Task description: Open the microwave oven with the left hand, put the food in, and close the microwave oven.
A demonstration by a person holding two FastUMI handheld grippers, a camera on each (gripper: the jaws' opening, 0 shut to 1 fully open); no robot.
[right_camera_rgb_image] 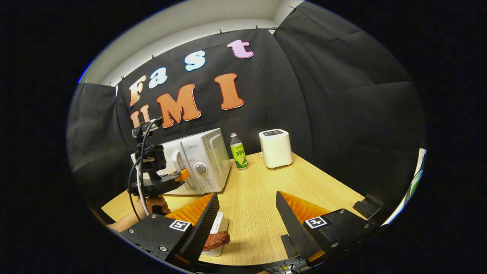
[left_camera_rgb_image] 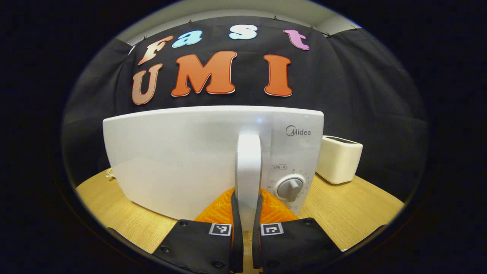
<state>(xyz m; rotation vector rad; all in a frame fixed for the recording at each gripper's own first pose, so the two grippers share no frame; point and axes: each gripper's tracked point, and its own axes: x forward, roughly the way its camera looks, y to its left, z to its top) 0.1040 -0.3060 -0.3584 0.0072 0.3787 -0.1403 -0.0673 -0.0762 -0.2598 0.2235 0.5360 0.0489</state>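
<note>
Two fingers [left_camera_rgb_image: 232, 213] of the left gripper [left_camera_rgb_image: 246, 220] sit closest in the left gripper view, closed on the upright white handle [left_camera_rgb_image: 248, 171] of the microwave [left_camera_rgb_image: 182, 160], one finger pressing each side of it. Its door is shut. It is a white box with a plain glossy door, and a narrow control panel to the right of the handle carries a grey dial [left_camera_rgb_image: 290, 188] ringed with small numbers. "Midea" is printed at the top of that panel; a small boxed label above the dial is too small to read. The microwave stands on a light wooden surface [left_camera_rgb_image: 350, 209], with a cream toaster [left_camera_rgb_image: 338, 159] just beside it on the right.

From the right gripper view, the right gripper [right_camera_rgb_image: 247, 219] hangs low over the surface with its fingers wide apart and holding nothing. Just under its left finger sits the food [right_camera_rgb_image: 217, 238], a reddish-brown lump in a small white container [right_camera_rgb_image: 218, 224], resting on the surface near the front edge and well apart from the microwave. Farther off on the left, a hand [right_camera_rgb_image: 156, 205] holds the left gripper against the microwave's handle. A clear bottle [right_camera_rgb_image: 238, 151] with a green label stands between the microwave and the toaster; its label writing cannot be made out.
</note>
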